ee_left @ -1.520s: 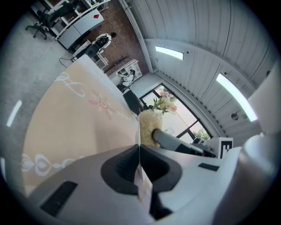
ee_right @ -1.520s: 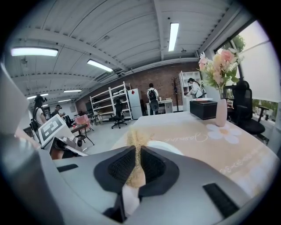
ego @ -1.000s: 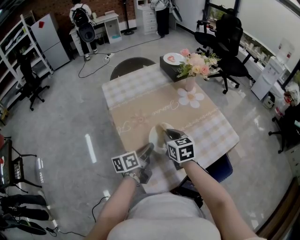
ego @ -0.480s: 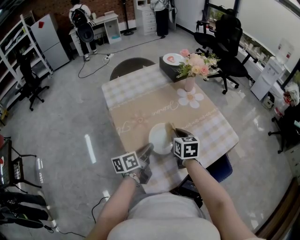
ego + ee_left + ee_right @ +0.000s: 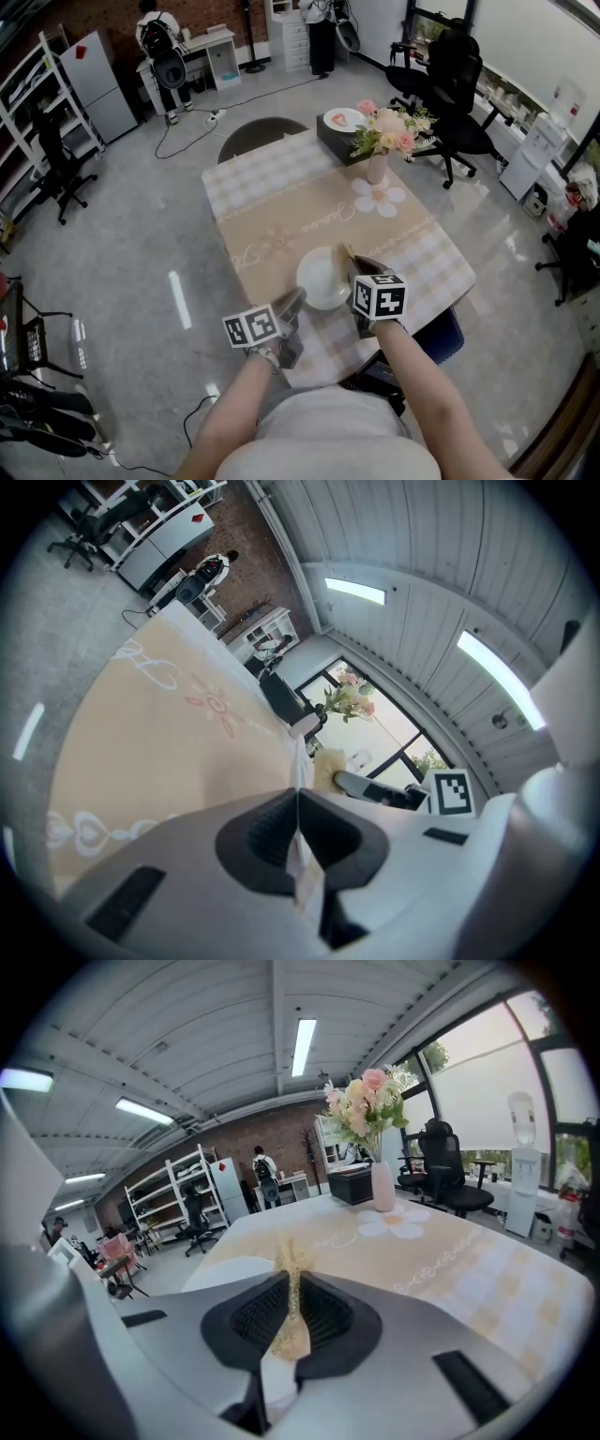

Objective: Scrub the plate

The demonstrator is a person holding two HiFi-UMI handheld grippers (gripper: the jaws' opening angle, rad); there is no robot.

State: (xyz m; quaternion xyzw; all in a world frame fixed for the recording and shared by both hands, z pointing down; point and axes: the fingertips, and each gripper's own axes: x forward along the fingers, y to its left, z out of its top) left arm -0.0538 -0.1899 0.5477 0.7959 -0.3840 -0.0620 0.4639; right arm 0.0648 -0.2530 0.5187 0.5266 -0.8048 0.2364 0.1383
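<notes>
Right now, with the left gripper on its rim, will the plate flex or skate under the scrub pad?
Likely stiff: the white plate looks hard and thin, so no flex. It could pivot, since the left gripper clamps only one edge. The tablecloth probably damps sliding.

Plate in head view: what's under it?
Tablecloth shows round the plate; the patch beneath it is covered. Left gripper pinches the near rim.
</notes>
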